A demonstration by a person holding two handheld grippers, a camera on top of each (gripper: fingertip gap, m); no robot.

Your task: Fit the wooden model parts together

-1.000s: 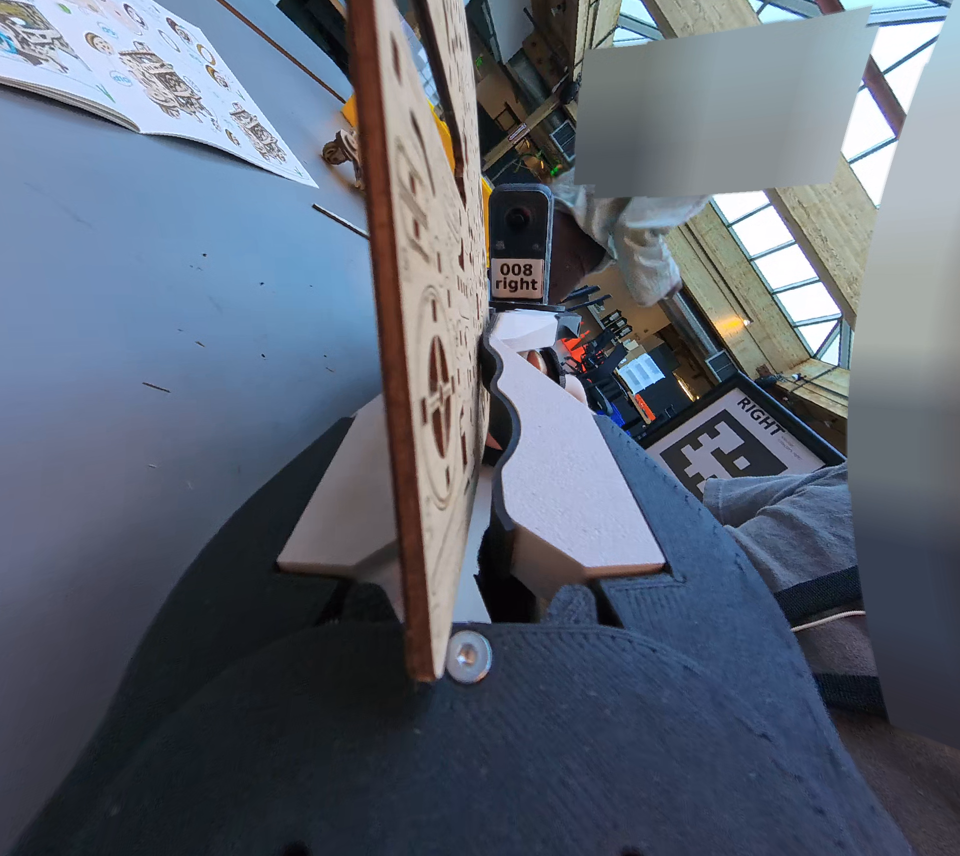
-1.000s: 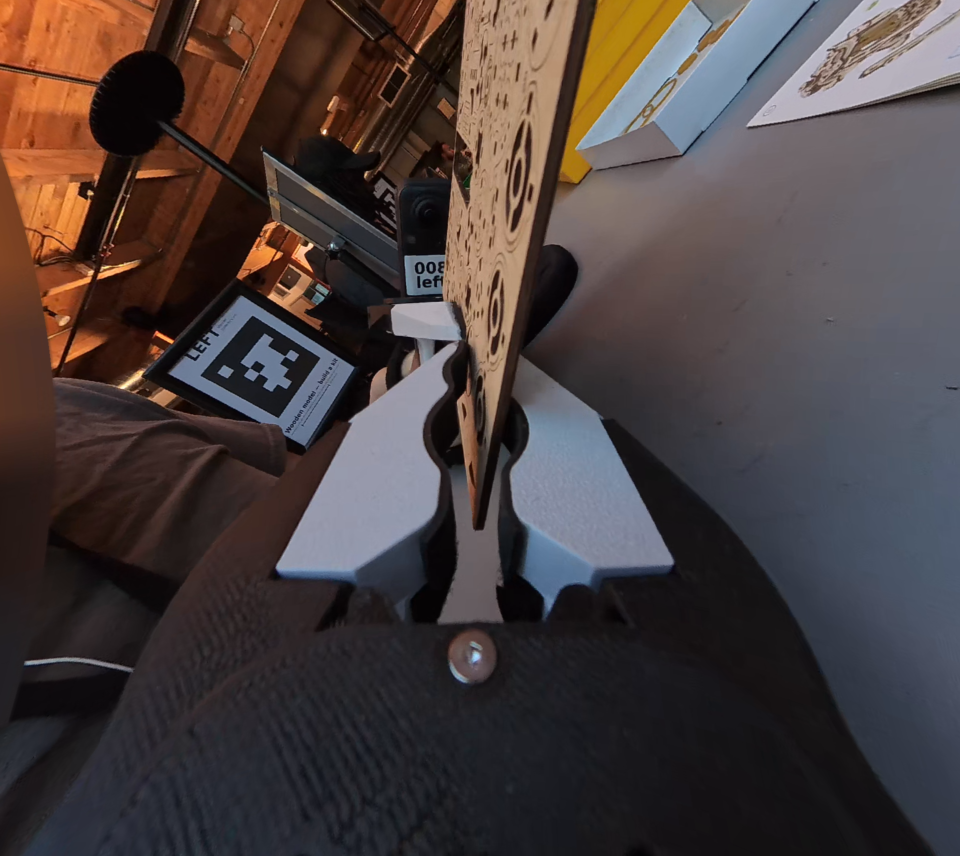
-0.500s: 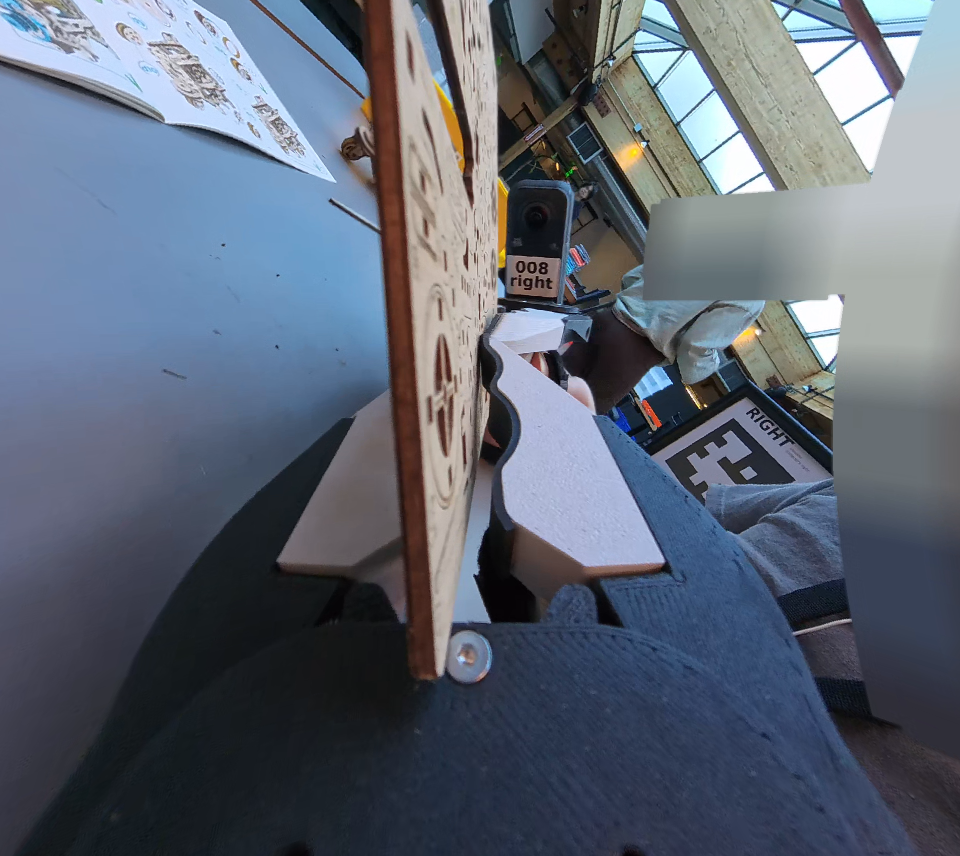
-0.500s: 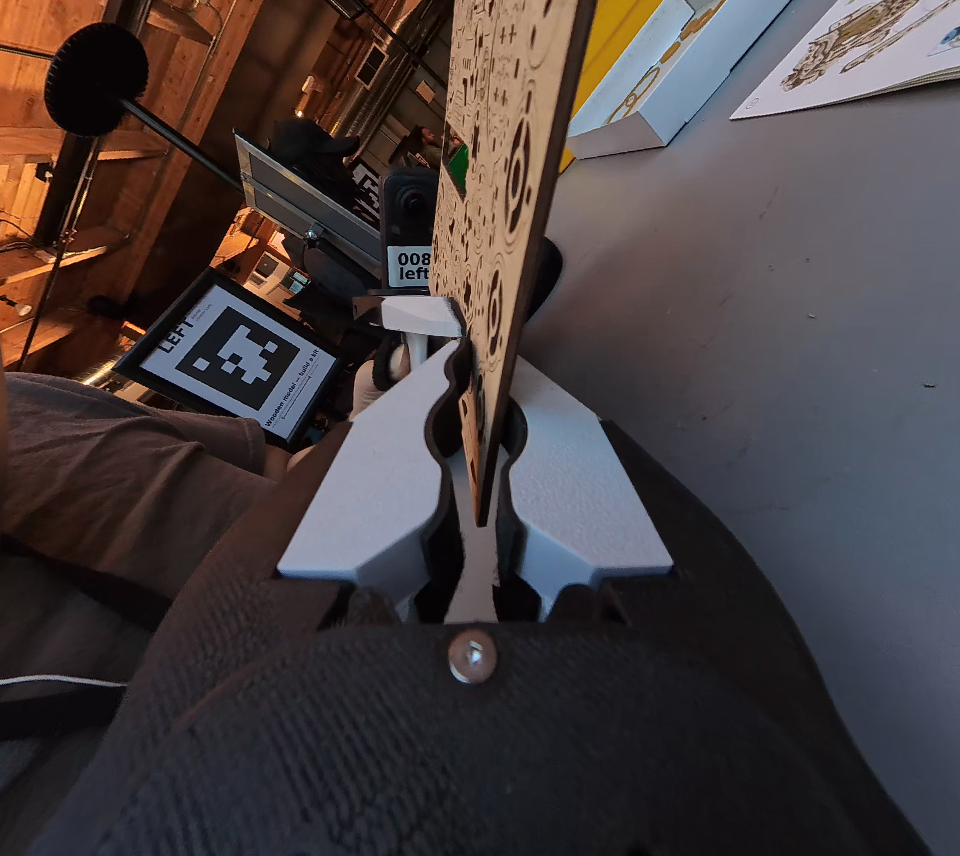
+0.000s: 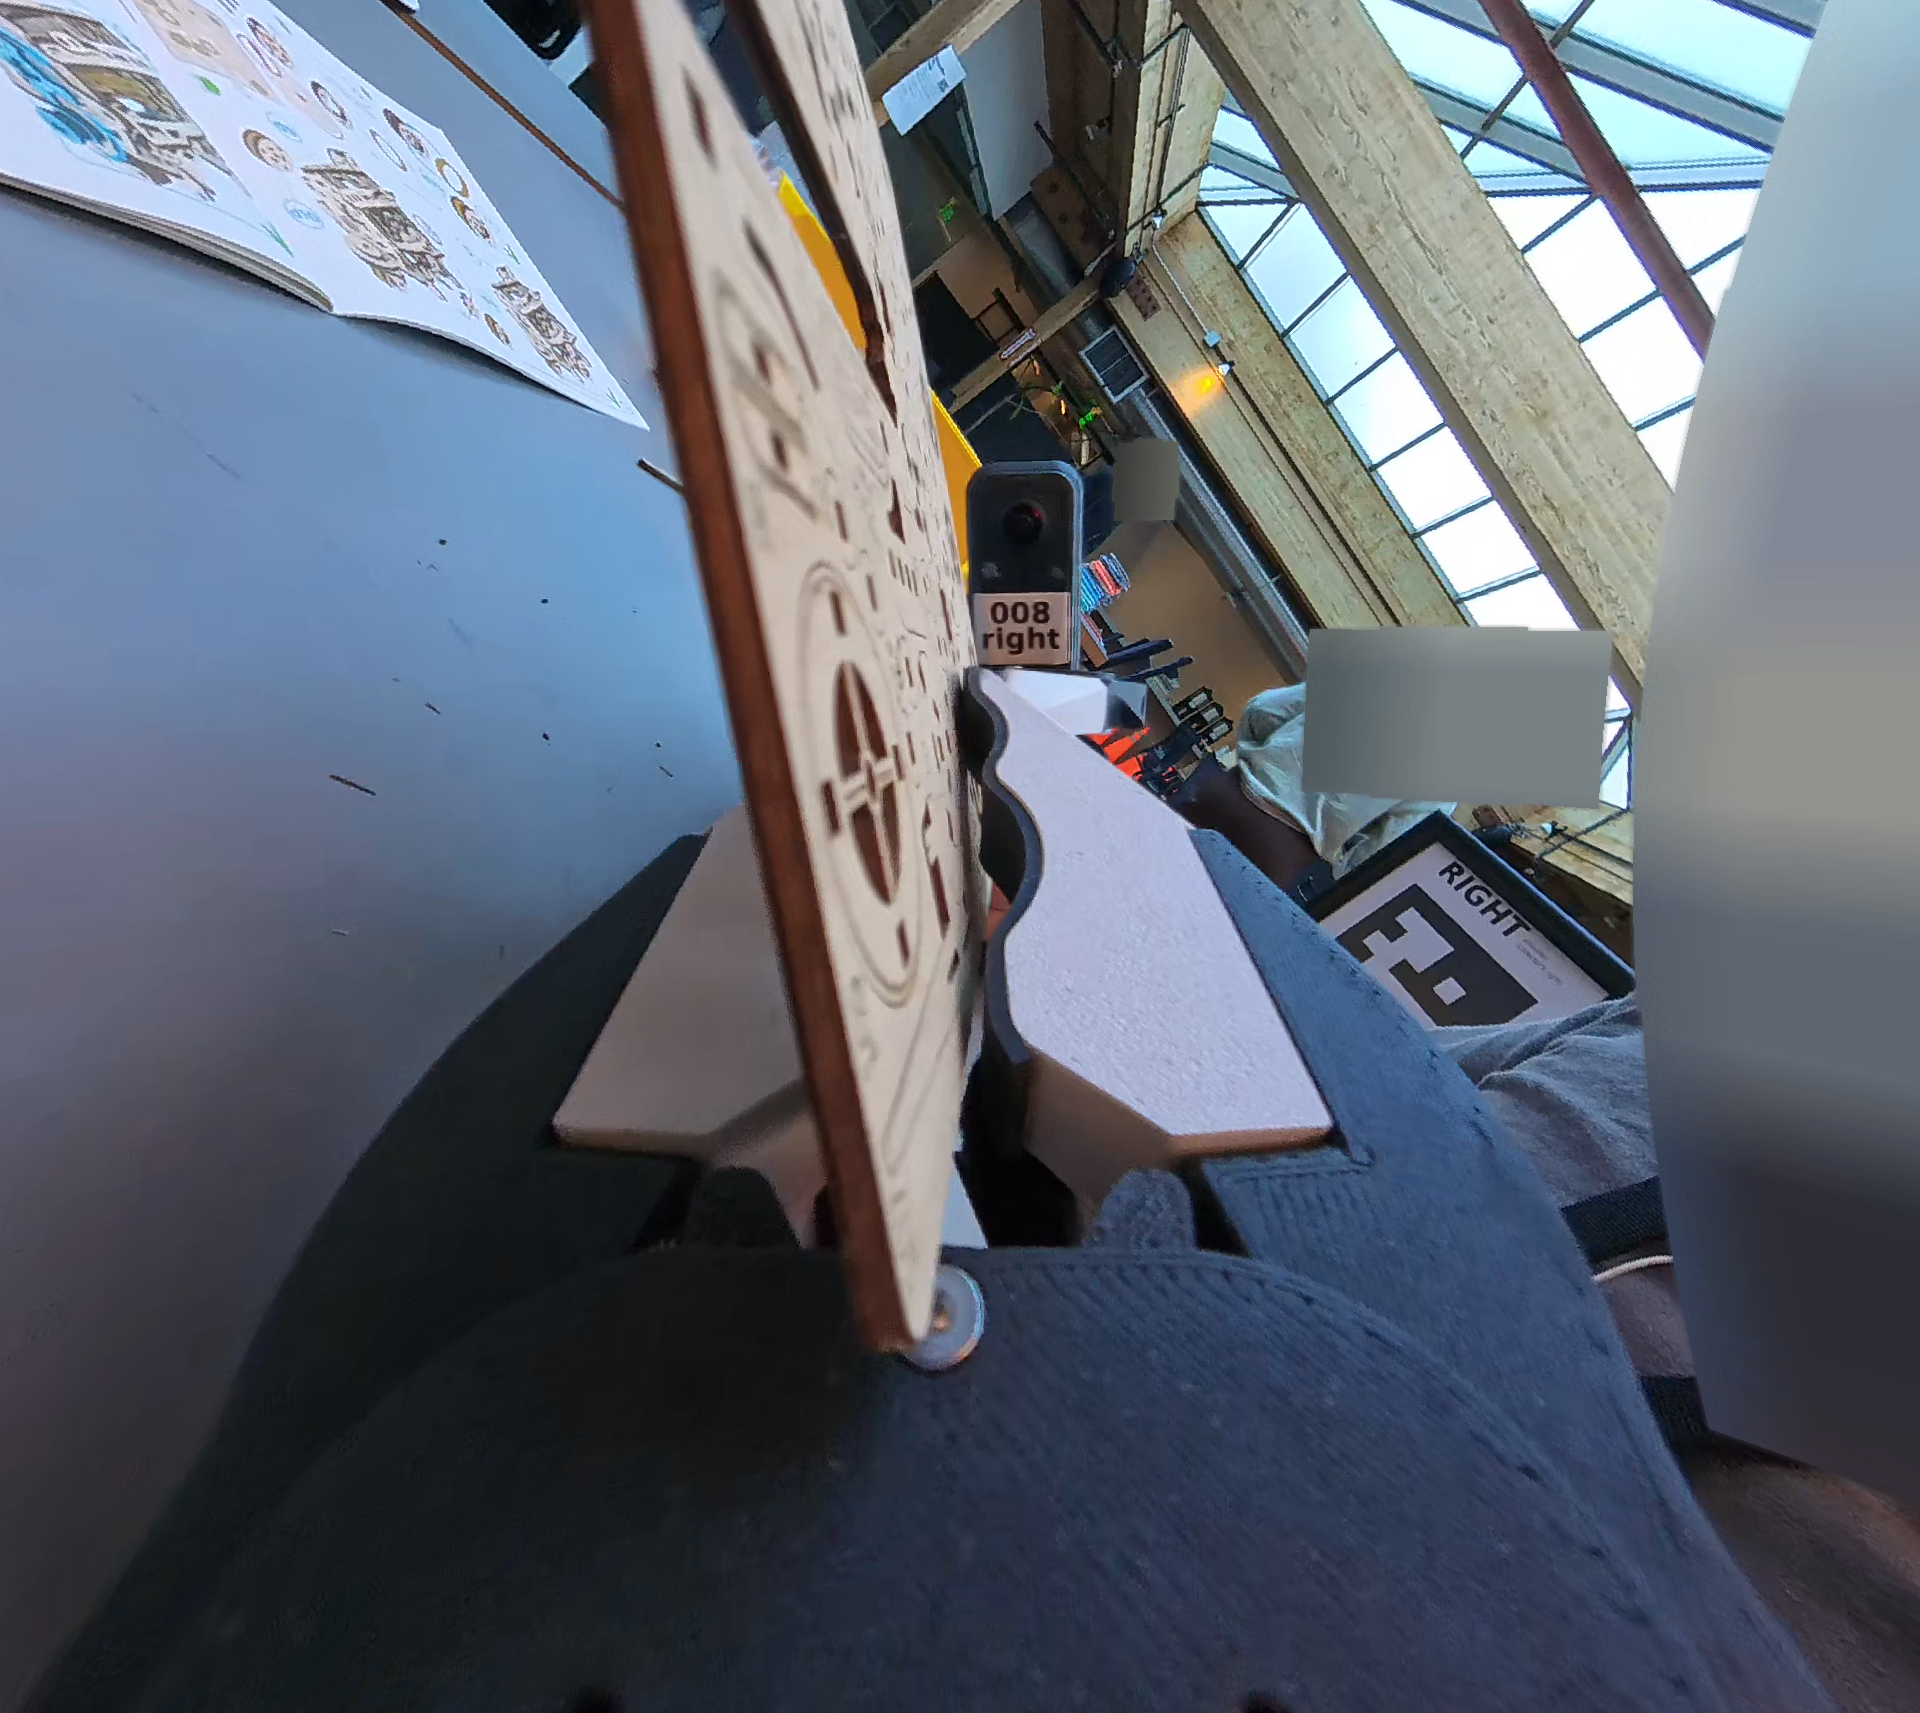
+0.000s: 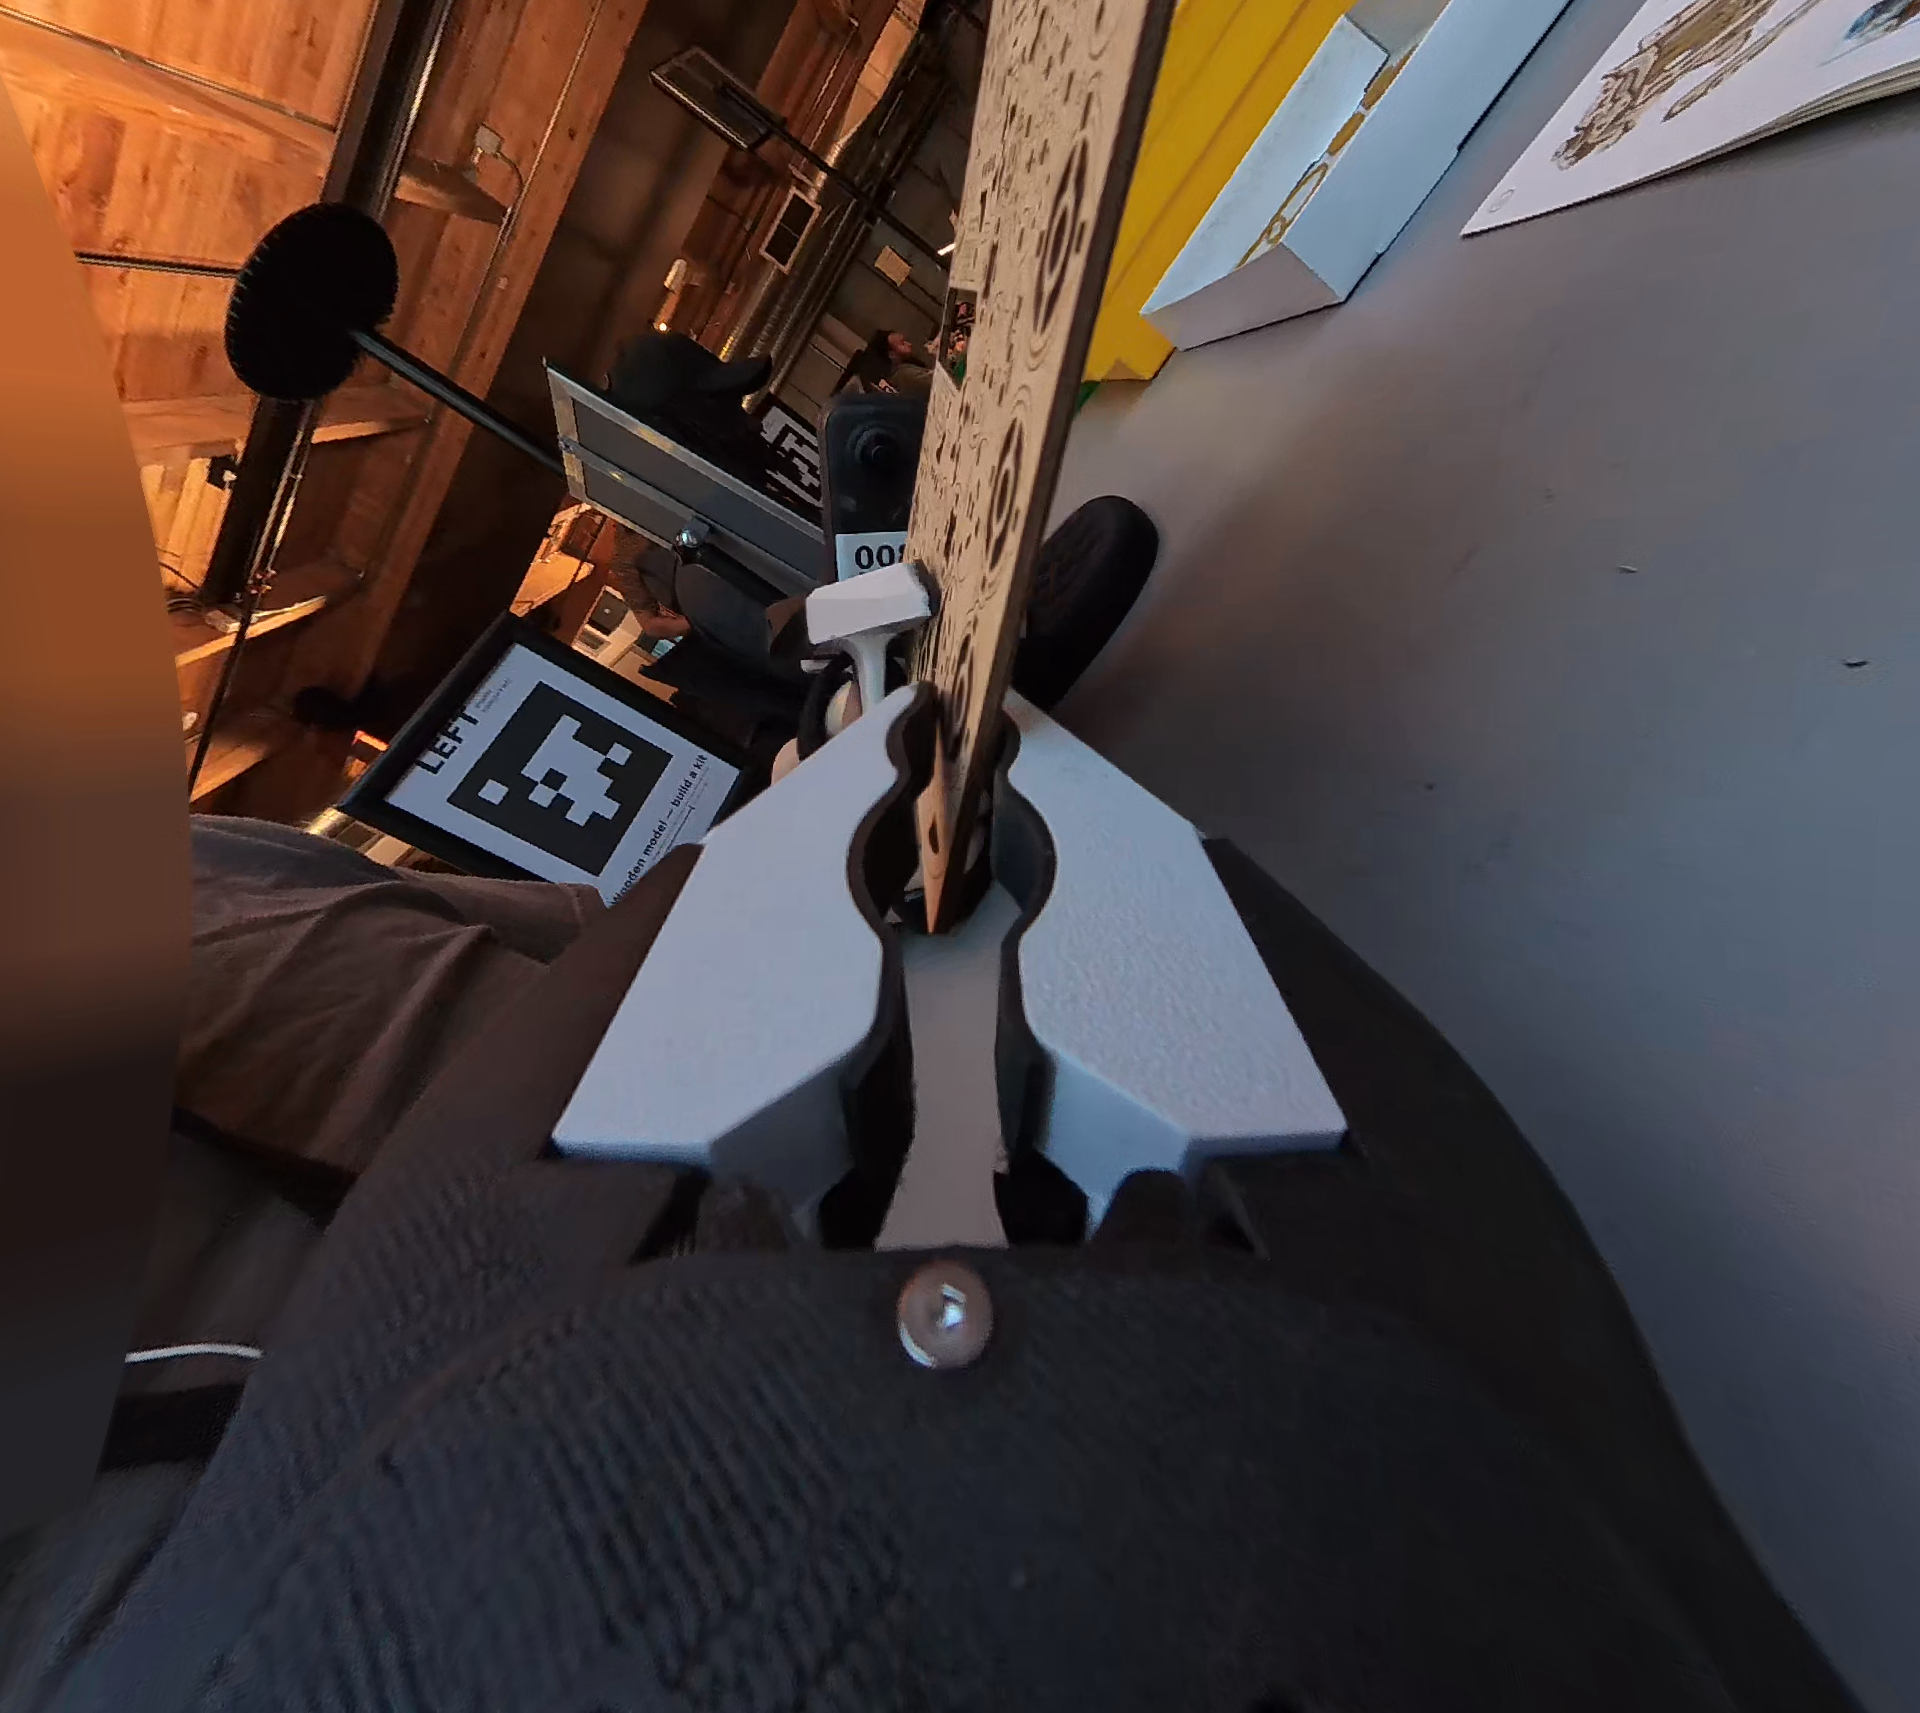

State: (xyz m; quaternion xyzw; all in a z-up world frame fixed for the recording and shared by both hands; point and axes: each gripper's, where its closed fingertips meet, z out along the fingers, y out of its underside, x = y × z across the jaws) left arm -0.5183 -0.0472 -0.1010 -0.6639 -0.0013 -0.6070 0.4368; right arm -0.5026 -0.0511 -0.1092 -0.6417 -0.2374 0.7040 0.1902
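One wooden parts sheet (image 5: 831, 728) is held on edge above the grey worktop (image 5: 260, 676), clamped at opposite edges by two grippers. The left hand-held gripper (image 5: 935, 832) is closed on one edge, and the right hand-held gripper (image 6: 951, 790) pinches the far edge at 12 o'clock in the left view. The sheet looks thin, light and stiff, and its laser-cut lines probably snap easily, so the solid border is the safest hold. One instruction booklet (image 5: 260, 136) lies at 10 o'clock.
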